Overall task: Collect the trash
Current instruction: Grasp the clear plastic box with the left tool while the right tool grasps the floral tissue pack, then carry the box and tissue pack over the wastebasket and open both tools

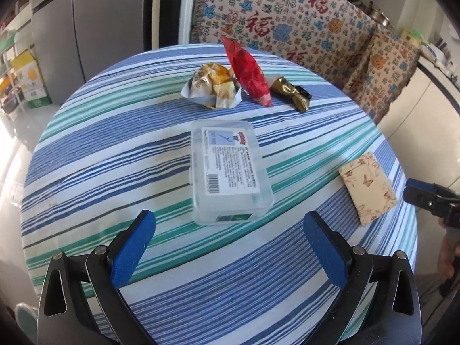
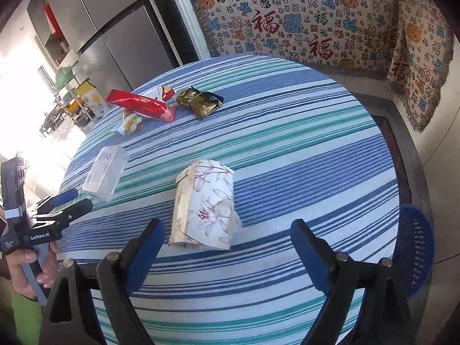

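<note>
On the round striped table (image 1: 86,172) lie a clear plastic box (image 1: 228,169), a crumpled white and gold wrapper (image 1: 212,86), a red wrapper (image 1: 248,72) and a dark gold wrapper (image 1: 291,92). A floral tissue pack (image 1: 368,184) lies at the right. My left gripper (image 1: 227,247) is open and empty, just short of the box. In the right wrist view my right gripper (image 2: 227,247) is open and empty, just short of the floral pack (image 2: 204,210). The box (image 2: 105,172), red wrapper (image 2: 141,106) and dark gold wrapper (image 2: 199,102) lie beyond. The left gripper (image 2: 77,198) shows at the left edge.
A blue mesh basket (image 2: 417,247) stands beside the table's right edge. A bench with a patterned cloth (image 1: 287,23) runs behind the table. A grey fridge (image 1: 86,23) stands at the back left. The right gripper (image 1: 431,201) enters at the right edge.
</note>
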A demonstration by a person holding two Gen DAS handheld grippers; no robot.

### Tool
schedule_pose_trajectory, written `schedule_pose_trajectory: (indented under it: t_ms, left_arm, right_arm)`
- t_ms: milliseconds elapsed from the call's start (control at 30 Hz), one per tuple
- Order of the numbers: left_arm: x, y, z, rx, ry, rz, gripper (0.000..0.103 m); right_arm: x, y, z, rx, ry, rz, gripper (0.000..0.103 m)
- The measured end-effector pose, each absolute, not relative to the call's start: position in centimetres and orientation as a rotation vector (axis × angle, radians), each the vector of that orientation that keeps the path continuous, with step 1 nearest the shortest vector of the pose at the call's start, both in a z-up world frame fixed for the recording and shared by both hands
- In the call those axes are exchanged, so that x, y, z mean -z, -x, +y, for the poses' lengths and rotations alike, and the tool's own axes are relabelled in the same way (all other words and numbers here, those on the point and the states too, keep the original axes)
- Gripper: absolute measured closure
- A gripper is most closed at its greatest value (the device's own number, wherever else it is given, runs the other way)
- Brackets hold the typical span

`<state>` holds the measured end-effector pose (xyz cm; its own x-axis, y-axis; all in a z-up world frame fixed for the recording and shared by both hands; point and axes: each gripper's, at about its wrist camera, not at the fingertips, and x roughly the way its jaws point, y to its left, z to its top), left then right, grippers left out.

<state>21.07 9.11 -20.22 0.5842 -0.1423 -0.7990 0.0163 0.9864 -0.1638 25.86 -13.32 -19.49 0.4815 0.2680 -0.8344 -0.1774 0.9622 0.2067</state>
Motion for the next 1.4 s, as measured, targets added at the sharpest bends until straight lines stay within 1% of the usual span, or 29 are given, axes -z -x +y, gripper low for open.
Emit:
schedule_pose_trajectory:
  t_ms: [100,200,233,267,300,333,400,467,667,833,1000,1100,1233,1400]
  left_arm:
    - [20.8,-22.7,8.6,0.025,0.093,0.935,0.001]
    - [21.4,-24.0,8.9,0.007,0.12,0.95,0.003]
    - [21.6,-24.3,8.9,0.01,0.128,0.957,0.014]
    - [21.7,-24.4,8.9,0.023,0.129,0.975,0.032]
    - [21.7,-24.3,8.6,0.01,0.101,0.968,0.039]
    - [21.5,-24.1,8.4,-0.008,0.069,0.963,0.04]
    - [21.3,-23.7,8.5,0.007,0.074,0.958,0.04]
    - [20.9,-23.1,8.6,0.029,0.105,0.948,0.041]
    - [19.3,-20.4,6.8,0.097,0.129,0.903,0.041]
    - [18.4,-18.9,2.8,0.149,0.099,0.876,0.041]
    - [18.1,-18.9,-1.1,0.2,0.06,0.879,0.041]
    - [18.5,-19.2,-3.4,0.224,0.043,0.891,0.041]
    - [19.5,-19.6,-4.7,0.233,0.081,0.925,0.041]
    - [19.3,-19.9,-6.9,0.254,0.08,0.93,0.041]
  right_arm:
    - [20.3,-26.7,-10.1,-0.257,0.022,1.056,0.012]
    - [21.1,-27.7,-8.8,-0.223,0.078,1.083,0.012]
    - [21.4,-28.0,-8.8,-0.228,0.068,1.104,0.012]
    - [21.6,-28.1,-9.2,-0.236,0.056,1.118,0.027]
    - [21.6,-28.1,-9.5,-0.236,0.033,1.12,0.046]
    - [21.5,-27.9,-9.9,-0.238,0.02,1.122,0.047]
    - [21.0,-27.2,-10.6,-0.249,0.01,1.111,0.053]
    - [20.1,-26.5,-11.9,-0.248,-0.026,1.086,0.056]
    - [18.8,-24.4,-14.6,-0.238,-0.06,1.033,0.056]
    - [18.9,-23.2,-17.1,-0.218,-0.115,1.0,0.056]
    - [18.8,-22.5,-19.5,-0.211,-0.167,0.971,0.056]
    - [19.5,-22.6,-20.5,-0.199,-0.173,0.984,0.056]
    - [19.6,-22.2,-21.8,-0.199,-0.224,0.966,0.056]
    - [19.1,-21.8,-23.8,-0.193,-0.255,0.947,0.056]
